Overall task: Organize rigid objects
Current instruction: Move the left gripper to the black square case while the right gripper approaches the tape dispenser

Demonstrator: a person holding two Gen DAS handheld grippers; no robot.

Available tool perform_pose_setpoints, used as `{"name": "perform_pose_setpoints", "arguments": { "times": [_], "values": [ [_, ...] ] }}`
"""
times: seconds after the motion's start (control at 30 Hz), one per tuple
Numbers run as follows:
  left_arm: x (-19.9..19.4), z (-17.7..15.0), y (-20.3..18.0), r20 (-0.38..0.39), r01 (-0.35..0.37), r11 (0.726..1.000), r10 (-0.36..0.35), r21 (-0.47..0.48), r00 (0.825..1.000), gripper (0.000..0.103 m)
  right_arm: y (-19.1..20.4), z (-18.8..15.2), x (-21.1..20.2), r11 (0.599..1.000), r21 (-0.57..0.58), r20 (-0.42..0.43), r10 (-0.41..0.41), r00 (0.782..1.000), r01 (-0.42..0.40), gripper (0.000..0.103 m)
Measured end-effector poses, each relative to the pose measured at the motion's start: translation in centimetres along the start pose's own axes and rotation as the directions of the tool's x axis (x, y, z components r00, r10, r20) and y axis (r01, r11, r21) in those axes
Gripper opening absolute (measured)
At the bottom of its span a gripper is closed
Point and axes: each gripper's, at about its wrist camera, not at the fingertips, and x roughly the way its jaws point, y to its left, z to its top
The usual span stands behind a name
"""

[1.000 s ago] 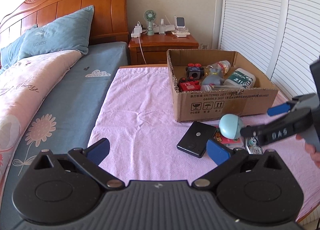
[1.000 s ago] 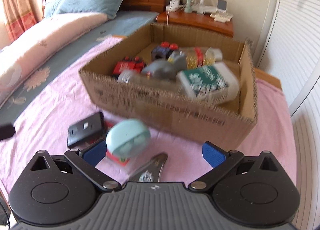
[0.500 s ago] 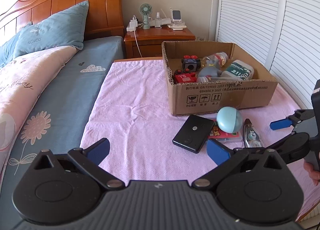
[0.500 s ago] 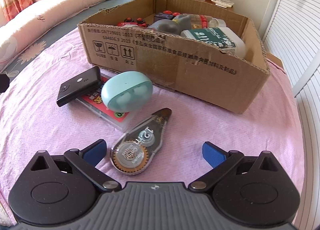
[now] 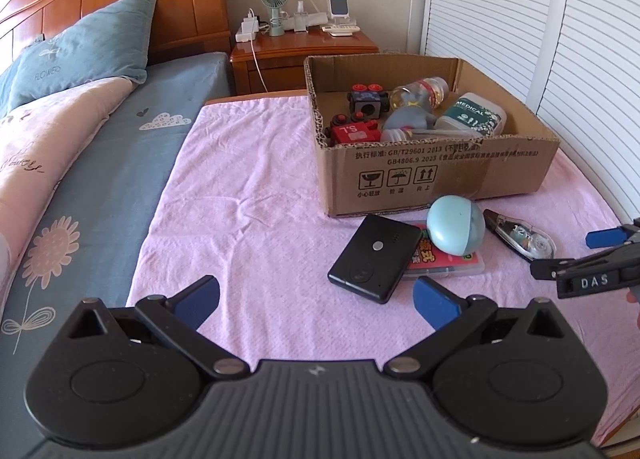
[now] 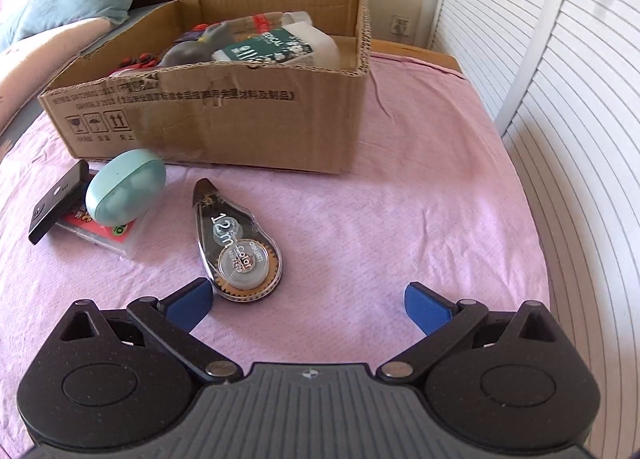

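Note:
On the pink cloth (image 6: 400, 219) lie a clear correction tape dispenser (image 6: 238, 243) (image 5: 520, 237), a pale blue egg-shaped case (image 6: 126, 189) (image 5: 456, 229) resting on a red card box (image 6: 104, 235) (image 5: 444, 263), and a flat black device (image 5: 376, 257) (image 6: 56, 203). Behind them stands an open cardboard box (image 5: 440, 175) (image 6: 208, 115) holding toy trains, bottles and a green-labelled jar. My right gripper (image 6: 308, 299) is open just short of the dispenser, which sits by its left finger. My left gripper (image 5: 316, 297) is open and empty, near the black device.
A bed with a blue sheet (image 5: 100, 179), a pink quilt and a blue pillow (image 5: 88, 55) lies to the left. A wooden nightstand (image 5: 304, 47) with a small fan stands behind the box. White louvred doors (image 6: 560, 99) run along the right edge.
My right gripper has swung right and down toward the tape dispenser, which now lies by its left finger. My left gripper has drifted slightly; both stay open.

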Motion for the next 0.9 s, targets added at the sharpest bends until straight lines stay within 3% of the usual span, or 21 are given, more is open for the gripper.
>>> {"name": "perform_pose_setpoints", "arguments": {
  "times": [0.5,0.7,0.9],
  "values": [
    [6.9,4.2,-2.0,-0.029,0.005,1.000,-0.006,-0.030,1.000,0.102,0.0,-0.9,-0.6,1.000,-0.018,0.044,0.012,0.999,-0.011,0.103],
    [8.5,4.0,-2.2,-0.077,0.022,0.999,-0.025,-0.037,0.997,0.102,0.0,-1.0,-0.6,1.000,-0.019,0.048,0.013,0.999,-0.013,0.103],
    [7.8,2.7,-1.2,-0.095,-0.009,1.000,0.007,-0.019,0.995,0.102,0.0,-1.0,-0.7,1.000,-0.023,0.048,0.016,0.999,-0.015,0.103]
  ]
}}
